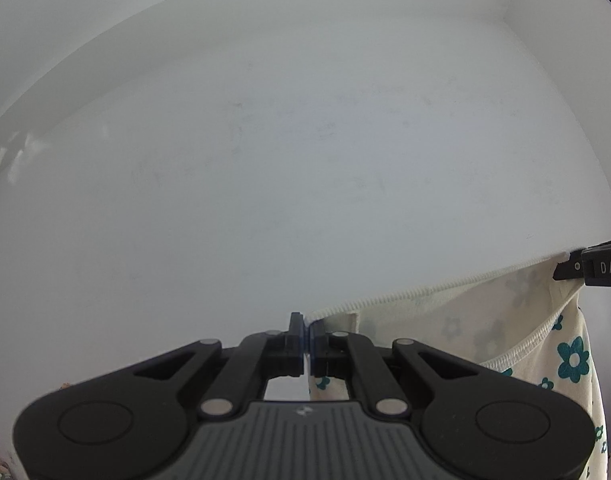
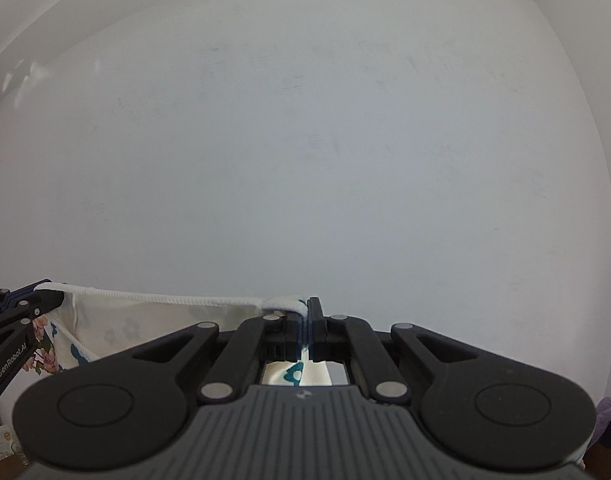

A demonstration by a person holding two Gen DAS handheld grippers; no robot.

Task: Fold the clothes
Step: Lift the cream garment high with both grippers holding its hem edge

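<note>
My left gripper (image 1: 306,334) has its jaws pressed together on a corner of the floral garment (image 1: 505,320), pinching the ribbed cream hem right where it ends. From that pinch the hem runs up and to the right as a taut line to my right gripper (image 1: 565,270), whose black finger shows at the right edge of the left wrist view, clamped on the far end of the same edge.

Through the right wrist camera, my right gripper (image 2: 307,320) is likewise closed, with a bunched fold of the white hem caught between its jaws and a bit of teal-flowered cloth showing in the gap behind the fingers. The hem stretches away to the left, nearly level, to my left gripper (image 2: 45,294), whose fingers hold the other corner.

The floral garment (image 2: 145,328) hangs down between the two grippers, held up in the air, cream fabric printed with teal flowers; the print shows faint and grey where I see the reverse side, and a second stitched edge curves below the top hem.

Beyond both grippers there is a plain white wall (image 1: 305,140), meeting a brighter surface along a curved line at the top left.
</note>
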